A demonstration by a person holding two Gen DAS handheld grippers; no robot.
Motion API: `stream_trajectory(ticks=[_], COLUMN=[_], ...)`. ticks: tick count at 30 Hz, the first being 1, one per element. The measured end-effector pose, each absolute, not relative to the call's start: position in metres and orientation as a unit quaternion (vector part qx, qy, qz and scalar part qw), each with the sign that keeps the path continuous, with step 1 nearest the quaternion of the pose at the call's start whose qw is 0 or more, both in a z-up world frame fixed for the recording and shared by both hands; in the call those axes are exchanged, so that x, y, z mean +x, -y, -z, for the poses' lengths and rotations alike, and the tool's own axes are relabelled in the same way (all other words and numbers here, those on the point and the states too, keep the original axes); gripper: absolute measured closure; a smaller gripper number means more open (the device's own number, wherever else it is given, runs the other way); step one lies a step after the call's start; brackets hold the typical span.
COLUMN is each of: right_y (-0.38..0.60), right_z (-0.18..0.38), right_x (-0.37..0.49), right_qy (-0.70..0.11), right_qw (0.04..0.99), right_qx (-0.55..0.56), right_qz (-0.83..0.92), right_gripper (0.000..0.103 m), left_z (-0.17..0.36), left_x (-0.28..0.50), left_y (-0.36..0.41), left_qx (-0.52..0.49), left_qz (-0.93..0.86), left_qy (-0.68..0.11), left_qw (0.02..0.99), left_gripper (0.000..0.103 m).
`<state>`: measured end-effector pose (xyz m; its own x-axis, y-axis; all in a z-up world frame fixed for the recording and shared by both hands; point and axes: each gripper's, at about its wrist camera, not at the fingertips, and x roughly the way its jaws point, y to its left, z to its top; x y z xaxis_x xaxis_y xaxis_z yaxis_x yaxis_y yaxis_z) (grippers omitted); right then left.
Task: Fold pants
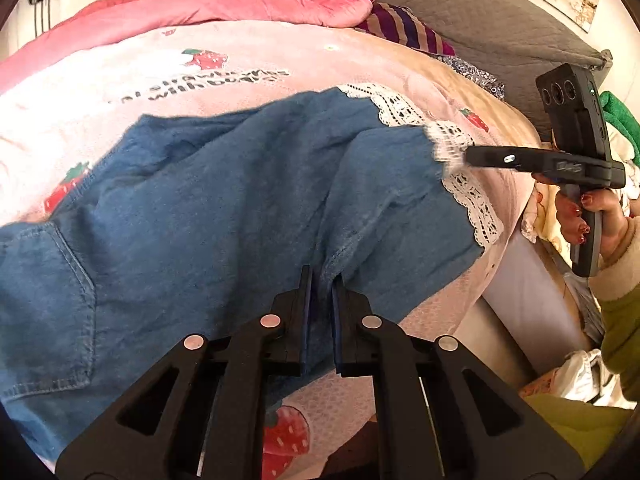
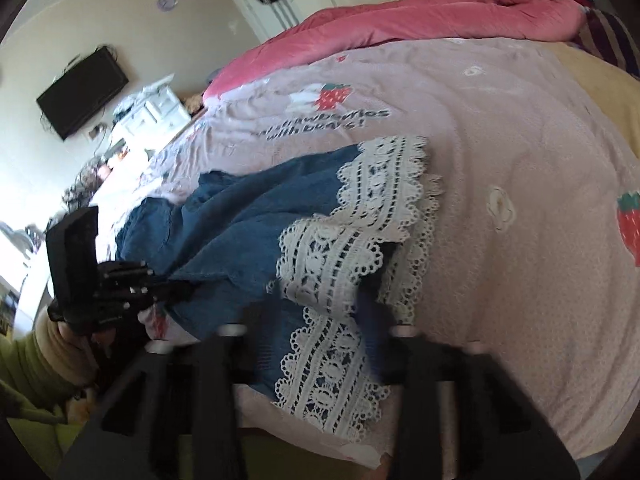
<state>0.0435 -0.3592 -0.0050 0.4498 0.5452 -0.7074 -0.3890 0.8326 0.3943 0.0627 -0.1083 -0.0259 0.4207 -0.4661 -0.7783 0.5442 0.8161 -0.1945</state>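
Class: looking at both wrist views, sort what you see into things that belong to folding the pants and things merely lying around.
Belongs to the job:
denim pants
lace hems
left gripper
right gripper

Just lying about:
red quilt
striped cloth
wall television

pants (image 1: pixel 224 208): soft matt blue denim cloth, hems of white openwork lace (image 2: pixel 352 240). bedspread (image 1: pixel 280 56): pink fuzzy cloth. left gripper (image 1: pixel 322 280): matt black plastic, shiny metal pins.

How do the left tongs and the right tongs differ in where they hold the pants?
The left tongs pinch plain blue denim at the near edge of the pants; the right tongs grip the white lace hem. The left point away from the camera, the right sideways. Both are shut on fabric.
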Motion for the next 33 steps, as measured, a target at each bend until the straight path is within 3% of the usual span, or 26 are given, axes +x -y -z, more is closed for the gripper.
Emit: stream_trajectory(ticks=[8,21,25,28,30,33], right_y=[0.386,0.390,0.397,0.397,0.391,0.358], right_z=[-0.007,0.039,0.020,-0.006,-0.018,-0.030], right_x=[0.010,-0.006,-0.013,-0.025,-0.032,-0.038], right_qy=[-0.457,-0.504,-0.492,-0.455,-0.428,-0.397], right_qw=[0.839,0.812,0.825,0.857,0.871,0.875], right_qx=[0.110,0.133,0.129,0.095,0.077,0.027], right_qz=[-0.274,-0.263,-0.245,-0.222,-0.229,-0.276], right_gripper=[0.097,0.097,0.085,0.073,0.060,0.058], left_z=[0.016,0.040,0.038,0.032,0.026,0.011], left_x=[0.054,0.039,0.037,0.031,0.026,0.017], left_y=[0.103,0.101,0.095,0.087,0.079,0.055], left_qx=[0.087,0.074,0.058,0.046,0.036,0.009], left_qz=[0.311,0.315,0.318,0.319,0.314,0.293], left_qy=[-0.438,-0.459,-0.457,-0.451,-0.447,-0.431], left_qw=[0.839,0.827,0.828,0.832,0.837,0.853], left_gripper=[0.102,0.102,0.100,0.086,0.069,0.062])
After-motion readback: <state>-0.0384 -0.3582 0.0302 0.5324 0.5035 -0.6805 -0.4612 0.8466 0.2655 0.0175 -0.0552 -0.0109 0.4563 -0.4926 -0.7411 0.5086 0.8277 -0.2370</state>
